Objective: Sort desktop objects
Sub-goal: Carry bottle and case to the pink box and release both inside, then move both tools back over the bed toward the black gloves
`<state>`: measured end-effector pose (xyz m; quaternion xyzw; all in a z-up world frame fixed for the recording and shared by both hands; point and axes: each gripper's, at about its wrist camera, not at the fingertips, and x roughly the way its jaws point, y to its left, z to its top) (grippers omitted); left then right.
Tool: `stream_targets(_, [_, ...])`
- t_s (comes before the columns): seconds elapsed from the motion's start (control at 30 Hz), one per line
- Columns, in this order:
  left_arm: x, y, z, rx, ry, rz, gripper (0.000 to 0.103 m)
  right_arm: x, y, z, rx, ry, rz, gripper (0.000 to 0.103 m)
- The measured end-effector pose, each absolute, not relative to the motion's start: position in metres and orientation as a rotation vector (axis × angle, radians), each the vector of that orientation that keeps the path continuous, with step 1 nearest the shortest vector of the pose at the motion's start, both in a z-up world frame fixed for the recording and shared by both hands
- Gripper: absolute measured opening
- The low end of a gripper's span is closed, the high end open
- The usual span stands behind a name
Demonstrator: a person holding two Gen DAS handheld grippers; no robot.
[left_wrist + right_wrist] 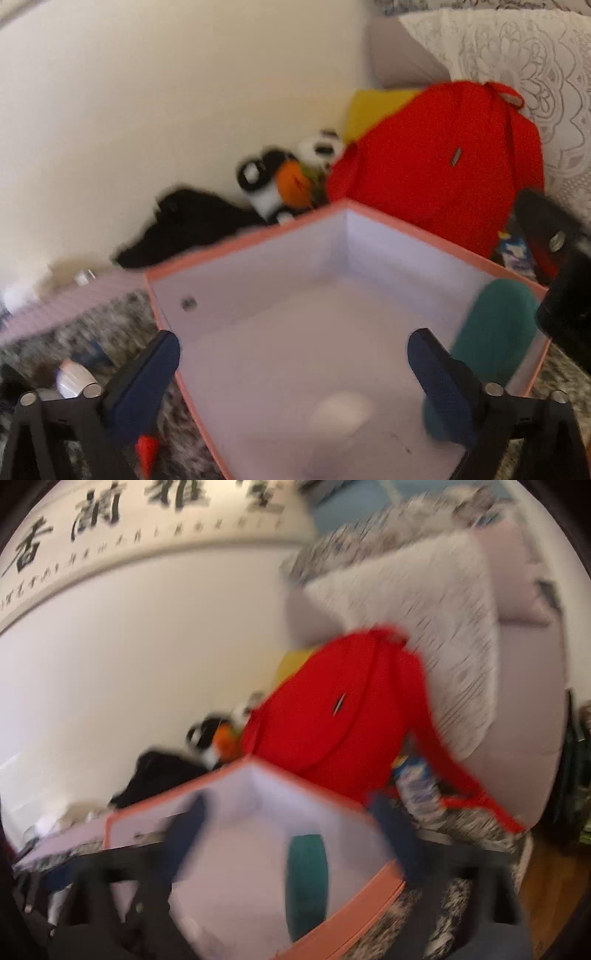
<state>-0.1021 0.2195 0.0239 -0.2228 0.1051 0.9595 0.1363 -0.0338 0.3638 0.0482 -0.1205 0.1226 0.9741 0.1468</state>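
Both grippers, left [293,360] and right [299,834], hang wide apart over the box [243,240], holding nothing (a green case [495,332] lies inside, just ahead).

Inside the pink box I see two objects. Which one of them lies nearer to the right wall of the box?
The teal case. It lies along the right wall of the box, while the white round object sits on the floor near the front middle.

A red backpack [439,166] leans beside a panda plush toy [284,173] and lace pillow [517,62].
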Motion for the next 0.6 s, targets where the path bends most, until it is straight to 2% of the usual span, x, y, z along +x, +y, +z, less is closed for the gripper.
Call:
stream_targets(0.3, [-0.102, 0.213, 0.013, -0.728, 0.281, 2.805, 0.102, -0.031, 0.368, 0.047, -0.299, 0.322, 2.739, 0.103])
stream_targets(0.6, [-0.078, 0.170, 0.016, -0.731, 0.207, 2.878, 0.102, -0.027, 0.349, 0.052, -0.294, 0.321, 2.751, 0.103])
